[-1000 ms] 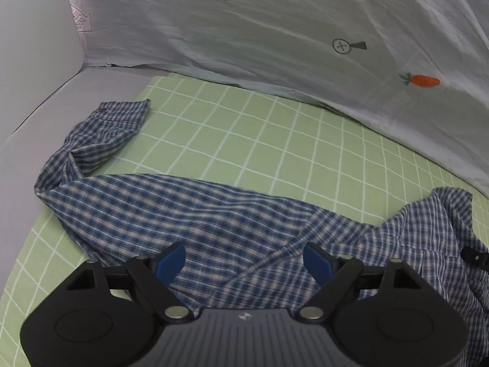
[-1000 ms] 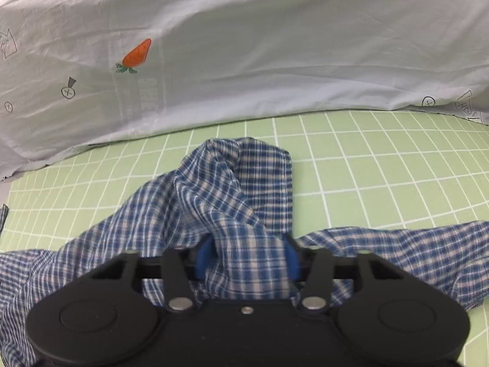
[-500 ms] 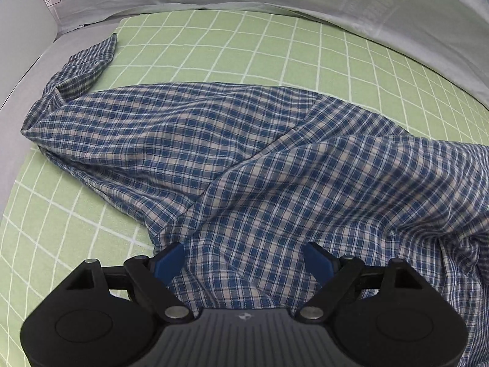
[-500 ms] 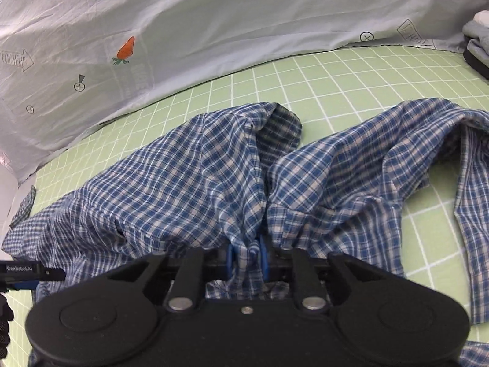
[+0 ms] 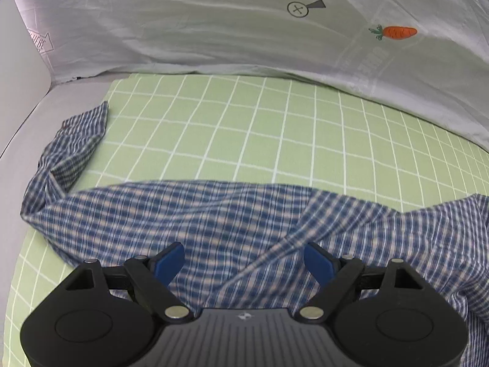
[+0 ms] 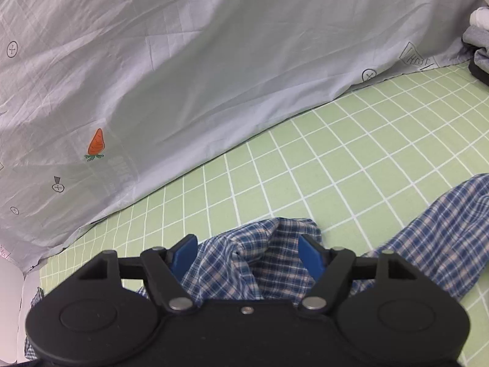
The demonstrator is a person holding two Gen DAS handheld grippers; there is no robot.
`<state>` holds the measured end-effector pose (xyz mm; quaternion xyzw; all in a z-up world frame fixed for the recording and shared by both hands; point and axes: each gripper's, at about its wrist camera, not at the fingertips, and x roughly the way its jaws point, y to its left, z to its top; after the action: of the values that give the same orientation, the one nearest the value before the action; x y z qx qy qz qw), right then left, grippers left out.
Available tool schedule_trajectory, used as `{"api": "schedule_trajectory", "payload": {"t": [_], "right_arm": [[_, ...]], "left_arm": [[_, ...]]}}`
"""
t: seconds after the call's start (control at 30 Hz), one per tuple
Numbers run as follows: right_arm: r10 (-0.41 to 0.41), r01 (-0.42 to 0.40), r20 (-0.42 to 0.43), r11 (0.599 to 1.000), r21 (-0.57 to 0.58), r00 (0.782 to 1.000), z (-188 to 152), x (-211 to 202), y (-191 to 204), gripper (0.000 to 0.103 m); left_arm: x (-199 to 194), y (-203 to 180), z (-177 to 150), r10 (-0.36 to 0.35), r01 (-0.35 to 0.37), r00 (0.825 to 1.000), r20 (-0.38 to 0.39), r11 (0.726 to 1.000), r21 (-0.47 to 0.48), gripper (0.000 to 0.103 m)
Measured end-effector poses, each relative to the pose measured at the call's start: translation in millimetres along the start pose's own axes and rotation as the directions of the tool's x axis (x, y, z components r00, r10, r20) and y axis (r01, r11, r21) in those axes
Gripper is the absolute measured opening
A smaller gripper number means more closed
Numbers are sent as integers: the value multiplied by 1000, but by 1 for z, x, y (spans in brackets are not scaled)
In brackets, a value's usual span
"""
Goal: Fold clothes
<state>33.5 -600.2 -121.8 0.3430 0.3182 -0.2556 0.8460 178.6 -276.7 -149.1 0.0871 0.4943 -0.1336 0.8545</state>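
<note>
Shirt count is one: blue plaid shirt (image 5: 189, 220) spread rumpled across the green grid sheet (image 5: 275, 128), one sleeve trailing off toward the sheet's left edge. Left gripper (image 5: 244, 261) hovers low over it, jaws wide, gripping nothing. Right gripper (image 6: 247, 252) is also spread wide with a bunched fold sitting loose between the fingers. Plenty of bare sheet up to the grey carrot-print cloth (image 6: 214, 76).

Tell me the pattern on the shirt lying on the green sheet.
Blue and white plaid check on the shirt; clearest in the left wrist view.
</note>
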Motion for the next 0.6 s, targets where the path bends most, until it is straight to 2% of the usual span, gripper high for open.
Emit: {"api": "schedule_trajectory", "payload": {"t": [0.07,0.13,0.23,0.37,0.5,0.6], "right_arm": [[10,-10,-32,1000,17,999,-3,8,-1,52],[11,-9,-57,999,39,998,-11,12,-5,21],[-16,20,-68,998,57,998,-30,5,-15,16],[-46,54,-81,994,91,996,-55,-10,-33,15],[-42,48,-77,996,78,996,-68,-17,-44,11],[-20,27,-75,995,92,997,-67,-17,-46,12]], "left_arm": [[3,-4,14,-20,20,1000,19,1000,12,85],[6,-10,26,-48,47,998,31,999,27,84],[11,-22,34,-93,90,995,37,993,75,81],[24,-41,35,-124,118,992,26,982,148,80],[40,-58,31,-169,167,986,-9,956,240,80],[46,-67,26,-204,205,978,-34,933,297,81]]}}
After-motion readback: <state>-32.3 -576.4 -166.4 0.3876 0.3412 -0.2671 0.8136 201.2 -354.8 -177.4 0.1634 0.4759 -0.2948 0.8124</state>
